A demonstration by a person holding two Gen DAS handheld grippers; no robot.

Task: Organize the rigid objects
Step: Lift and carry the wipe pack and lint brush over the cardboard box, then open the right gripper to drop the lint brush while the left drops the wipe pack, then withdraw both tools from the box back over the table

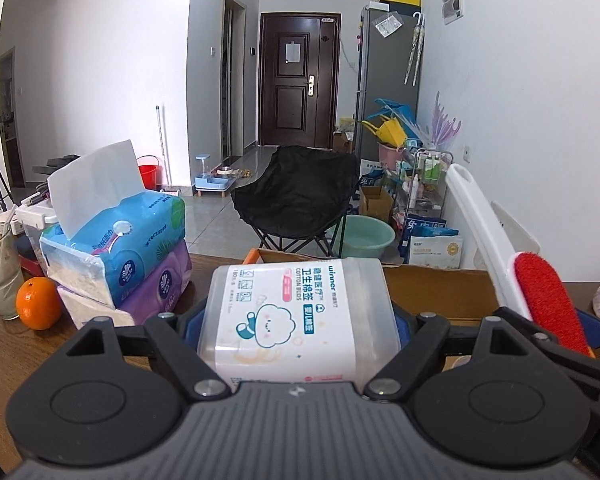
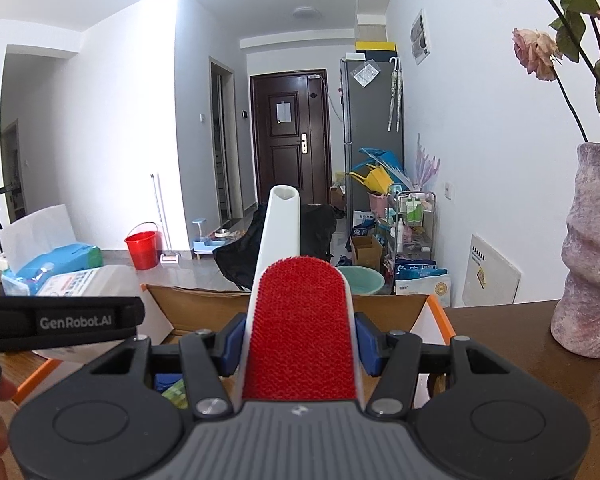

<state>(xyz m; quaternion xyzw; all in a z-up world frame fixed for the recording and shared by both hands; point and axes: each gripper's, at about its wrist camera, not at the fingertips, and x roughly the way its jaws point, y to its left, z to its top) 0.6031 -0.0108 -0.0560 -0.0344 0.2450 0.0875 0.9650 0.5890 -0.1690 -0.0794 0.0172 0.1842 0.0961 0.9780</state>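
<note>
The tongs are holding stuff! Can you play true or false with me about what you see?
1. The left tongs hold a box of cotton buds. True.
2. The right tongs are empty. False: they grip a lint brush with a red pad.
3. An orange sits on the table beside the tissue packs. True.
4. The tissue packs lie side by side. False: the blue one is stacked on the purple one.
5. A cardboard box stands open ahead of both tongs. True.
</note>
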